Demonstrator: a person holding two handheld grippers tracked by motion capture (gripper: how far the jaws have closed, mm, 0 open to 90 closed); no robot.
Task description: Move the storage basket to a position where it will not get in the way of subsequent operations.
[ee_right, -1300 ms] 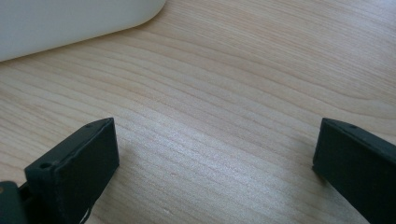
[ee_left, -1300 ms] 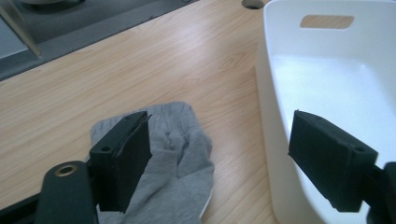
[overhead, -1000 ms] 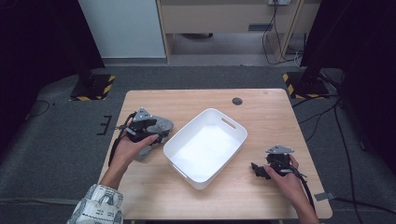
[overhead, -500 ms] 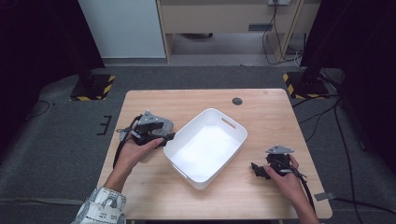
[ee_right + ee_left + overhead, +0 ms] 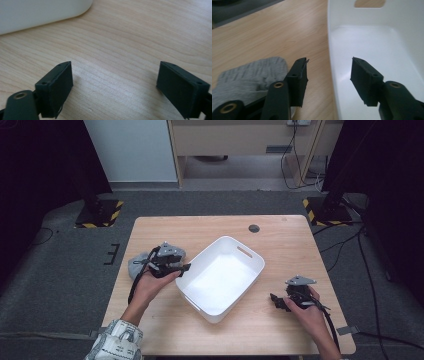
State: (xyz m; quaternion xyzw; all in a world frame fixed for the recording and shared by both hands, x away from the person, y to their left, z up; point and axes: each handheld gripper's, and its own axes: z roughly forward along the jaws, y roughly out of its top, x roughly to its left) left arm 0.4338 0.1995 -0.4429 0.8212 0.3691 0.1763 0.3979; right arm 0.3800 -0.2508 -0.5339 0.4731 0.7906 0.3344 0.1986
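The left gripper (image 5: 186, 266) was held at the near-left rim of the white bin (image 5: 252, 270), its jaws having just been closing yet parted, with the rim between them and nothing pressed. A grey cloth (image 5: 249, 75) lay bunched on the table (image 5: 280, 235) just beside the left jaw, outside the bin, touching the gripper's body. The right gripper (image 5: 276, 301) was rested low over bare wood, right of the bin, jaws spread and nothing gripped after a slight closing.

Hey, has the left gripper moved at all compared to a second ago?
Yes. The left gripper has shifted toward the white bin, its jaws now reaching the rim, and they have just been closing with nothing between them.
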